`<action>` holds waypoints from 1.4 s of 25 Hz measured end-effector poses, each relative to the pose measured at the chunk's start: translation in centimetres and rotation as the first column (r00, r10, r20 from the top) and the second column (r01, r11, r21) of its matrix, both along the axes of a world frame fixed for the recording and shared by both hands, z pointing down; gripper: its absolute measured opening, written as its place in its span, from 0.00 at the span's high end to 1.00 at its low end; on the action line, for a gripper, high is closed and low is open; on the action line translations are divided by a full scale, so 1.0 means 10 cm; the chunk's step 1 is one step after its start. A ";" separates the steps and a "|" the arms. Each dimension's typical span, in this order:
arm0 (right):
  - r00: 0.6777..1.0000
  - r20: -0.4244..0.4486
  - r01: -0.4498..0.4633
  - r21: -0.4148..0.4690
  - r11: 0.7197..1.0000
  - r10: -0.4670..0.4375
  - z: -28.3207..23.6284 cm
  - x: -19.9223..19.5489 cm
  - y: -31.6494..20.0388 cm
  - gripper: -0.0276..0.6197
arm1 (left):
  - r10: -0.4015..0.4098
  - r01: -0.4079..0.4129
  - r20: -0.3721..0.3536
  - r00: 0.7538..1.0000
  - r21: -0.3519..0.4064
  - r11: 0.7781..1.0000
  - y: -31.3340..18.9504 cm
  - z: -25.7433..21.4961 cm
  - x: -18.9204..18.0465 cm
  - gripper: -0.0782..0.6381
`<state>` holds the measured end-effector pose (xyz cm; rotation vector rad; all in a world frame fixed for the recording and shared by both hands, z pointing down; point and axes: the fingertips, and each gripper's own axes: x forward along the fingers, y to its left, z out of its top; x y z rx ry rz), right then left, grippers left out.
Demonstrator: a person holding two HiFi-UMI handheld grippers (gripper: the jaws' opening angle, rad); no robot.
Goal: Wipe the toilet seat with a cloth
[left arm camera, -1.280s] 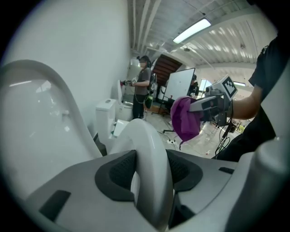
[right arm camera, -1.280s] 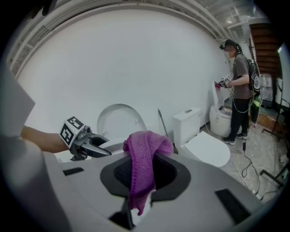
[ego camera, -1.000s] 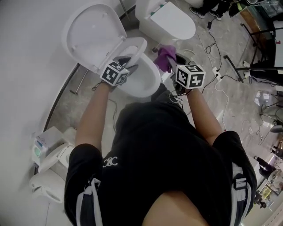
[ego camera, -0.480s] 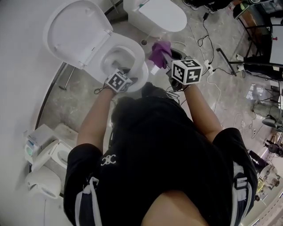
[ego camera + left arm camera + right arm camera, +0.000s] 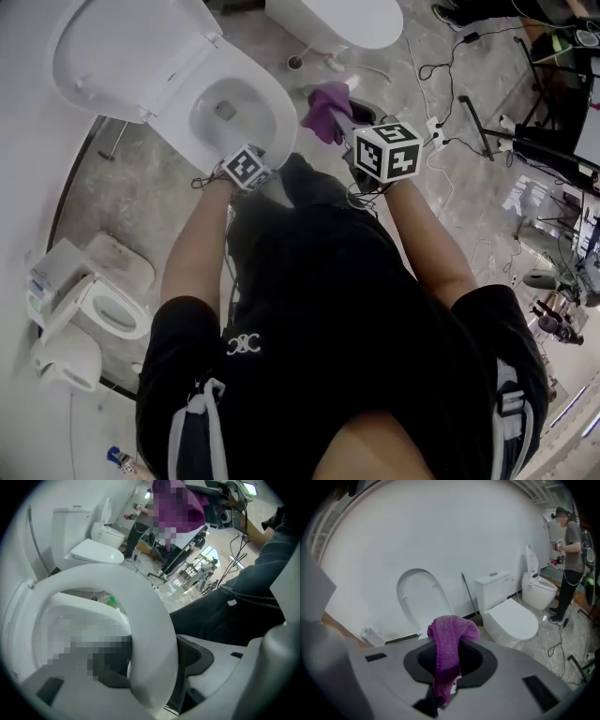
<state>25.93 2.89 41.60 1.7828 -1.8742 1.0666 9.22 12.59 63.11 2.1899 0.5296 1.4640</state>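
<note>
Your left gripper (image 5: 154, 667) stands wide, its jaws having just been opening, and the near rim of the white toilet seat (image 5: 145, 606) runs between them. The pads look clear of it, though the inner one is too obscured to be sure. Your right gripper (image 5: 443, 686) is clamped on the purple cloth (image 5: 449, 644), held in the upper middle of the head view, just right of the seat. The lid (image 5: 122, 52) stands raised at upper left.

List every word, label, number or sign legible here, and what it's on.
White emblem on the person's black shirt: interlocked letters, perhaps "CC", blurred.
Black-and-white marker cubes: square patterns only, no words.
Small white box by the wall: print too small to read.
</note>
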 end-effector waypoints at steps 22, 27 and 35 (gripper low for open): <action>0.926 0.144 0.372 -0.193 0.908 -0.349 1.53 -0.12 0.07 0.87 | -0.007 -0.028 0.220 0.975 0.157 0.987 0.33 1.92 0.10 0.52; 0.921 0.168 0.381 -0.191 0.905 -0.352 1.60 -0.12 0.12 0.87 | -0.027 -0.015 0.245 0.969 0.167 0.986 0.32 2.11 0.14 0.52; 0.903 0.149 0.427 -0.208 0.880 -0.403 1.70 -0.22 0.16 0.87 | 0.018 -0.104 0.313 0.950 0.258 0.960 0.38 2.41 0.06 0.47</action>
